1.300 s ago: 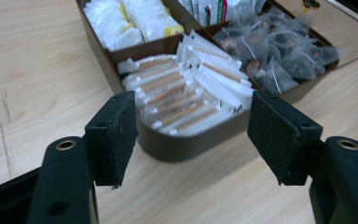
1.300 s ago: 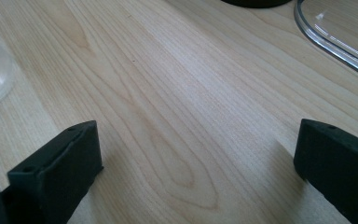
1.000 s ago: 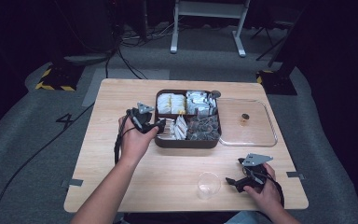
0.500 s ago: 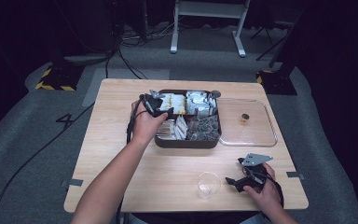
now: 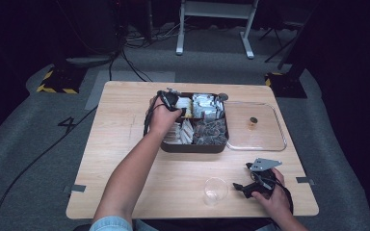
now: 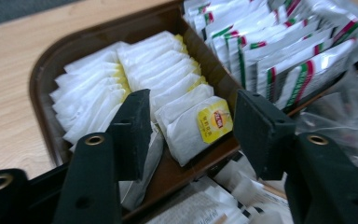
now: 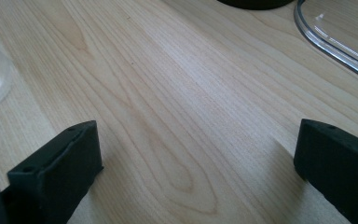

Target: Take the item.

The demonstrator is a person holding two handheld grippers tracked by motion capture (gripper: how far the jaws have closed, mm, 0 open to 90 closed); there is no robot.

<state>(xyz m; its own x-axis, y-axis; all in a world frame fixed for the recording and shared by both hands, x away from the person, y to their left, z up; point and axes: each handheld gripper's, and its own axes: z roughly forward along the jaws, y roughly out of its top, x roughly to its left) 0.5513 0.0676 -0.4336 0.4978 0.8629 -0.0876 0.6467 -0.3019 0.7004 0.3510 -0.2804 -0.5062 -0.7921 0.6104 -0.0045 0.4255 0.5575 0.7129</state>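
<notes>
L gripper (image 6: 189, 121) view: jaws half open, just been closing, straddling yellow-tagged tea bag (image 6: 196, 127), not pinching; tray (image 6: 44, 74) wall left. R gripper (image 7: 196, 163) wide open, empty, bare table (image 7: 177, 93) ahead.

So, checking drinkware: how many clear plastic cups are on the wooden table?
1: the clear plastic cup stands near the table's front edge, beside the right gripper.

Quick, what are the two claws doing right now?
Left claw: open, closing around a tea bag, not gripping yet.
Right claw: open, holding nothing.
</notes>
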